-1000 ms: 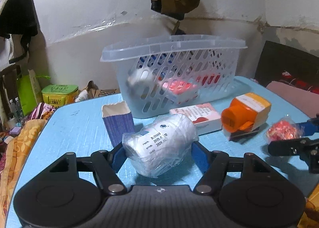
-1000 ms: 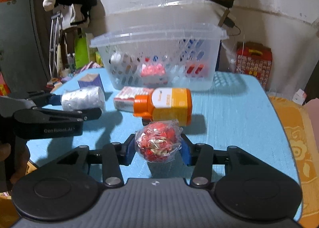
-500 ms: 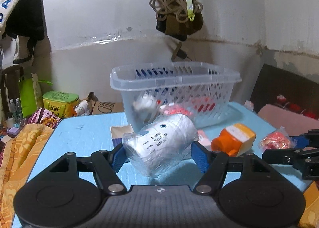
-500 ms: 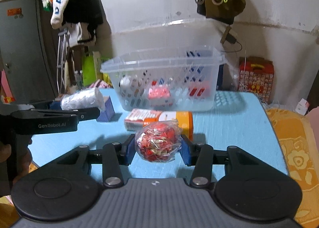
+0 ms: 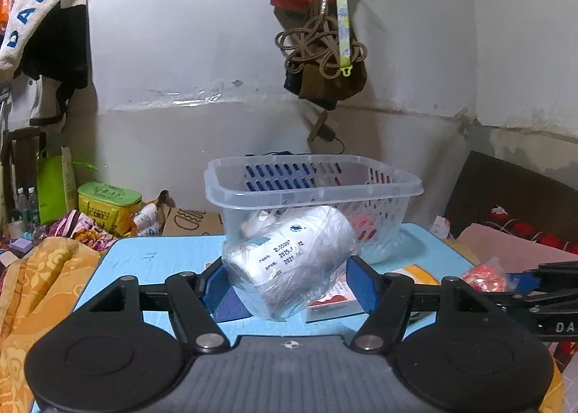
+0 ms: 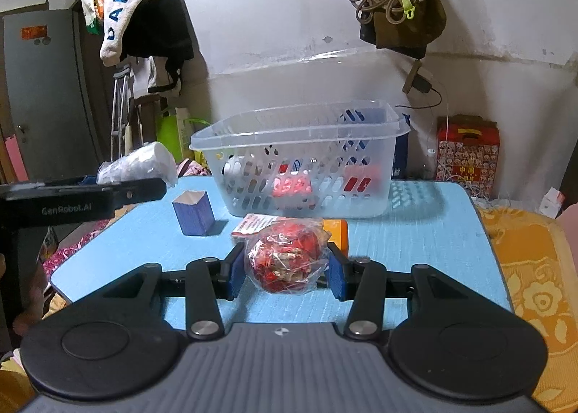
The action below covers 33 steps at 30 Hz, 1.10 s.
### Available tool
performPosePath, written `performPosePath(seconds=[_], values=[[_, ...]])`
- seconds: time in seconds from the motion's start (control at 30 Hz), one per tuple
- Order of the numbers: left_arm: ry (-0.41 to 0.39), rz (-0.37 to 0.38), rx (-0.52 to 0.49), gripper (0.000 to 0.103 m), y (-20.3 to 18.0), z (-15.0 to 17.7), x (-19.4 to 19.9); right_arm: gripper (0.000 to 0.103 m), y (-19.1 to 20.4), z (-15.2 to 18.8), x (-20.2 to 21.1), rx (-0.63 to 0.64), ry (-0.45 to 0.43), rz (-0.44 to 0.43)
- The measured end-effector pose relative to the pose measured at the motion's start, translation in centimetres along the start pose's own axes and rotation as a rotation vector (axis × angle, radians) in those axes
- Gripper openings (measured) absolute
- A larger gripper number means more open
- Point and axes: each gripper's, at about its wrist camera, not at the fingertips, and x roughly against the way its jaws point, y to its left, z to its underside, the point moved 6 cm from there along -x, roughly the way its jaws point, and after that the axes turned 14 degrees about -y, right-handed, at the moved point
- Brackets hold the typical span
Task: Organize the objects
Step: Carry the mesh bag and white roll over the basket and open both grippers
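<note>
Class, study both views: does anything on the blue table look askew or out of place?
Yes. The orange bottle lies on its side beside the red-and-white box, outside the basket; the small blue carton stands open-topped.

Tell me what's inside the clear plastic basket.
Through the slotted walls of the clear plastic basket show a pink-red packet, a white rounded item and red and blue shapes at the back. The walls blur them, and the floor is hidden.

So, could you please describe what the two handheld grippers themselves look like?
Both look alike. The left gripper and right gripper each have a grey ribbed body, two round black discs, black linkage arms with silver pivot screws and blue ribbed pads. Seen sideways, the left one is a black bar with white lettering, partly legible. No cables or sleeves are visible.
</note>
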Motion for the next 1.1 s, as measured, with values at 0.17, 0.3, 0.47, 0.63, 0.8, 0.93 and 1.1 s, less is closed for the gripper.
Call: performPosePath(seconds=[0.17, 0.3, 0.47, 0.63, 0.8, 0.93, 1.1], values=[[-0.007, 0.018, -0.020, 0.072, -0.7, -0.2, 0.5, 0.049, -0.1, -0.5, 0.4, -0.015, -0.022, 0.000], [-0.015, 0.021, -0.008, 0.072, -0.4, -0.4, 0.8, 0.049, -0.1, -0.4, 0.3, -0.015, -0.023, 0.004], [-0.006, 0.018, 0.024, 0.072, 0.3, -0.2, 0.7, 0.049, 0.1, -0.3, 0.1, -0.013, -0.013, 0.008], [-0.032, 0.009, 0.057, 0.072, 1.3, -1.0, 1.2, 0.049, 0.3, -0.9, 0.2, -0.012, -0.033, 0.016], [-0.051, 0.020, 0.110, 0.072, 1.6, -2.9, 0.5, 0.049, 0.7, -3.2, -0.4, 0.013, -0.079, 0.026], [-0.065, 0.023, 0.154, 0.072, 2.0, -5.7, -1.9, 0.049, 1.1, -6.9, -3.4, 0.087, -0.139, 0.037], [-0.074, -0.018, 0.126, 0.072, 1.6, -8.7, -7.6, 0.049, 0.2, -10.5, -9.9, 0.172, -0.161, 0.070]])
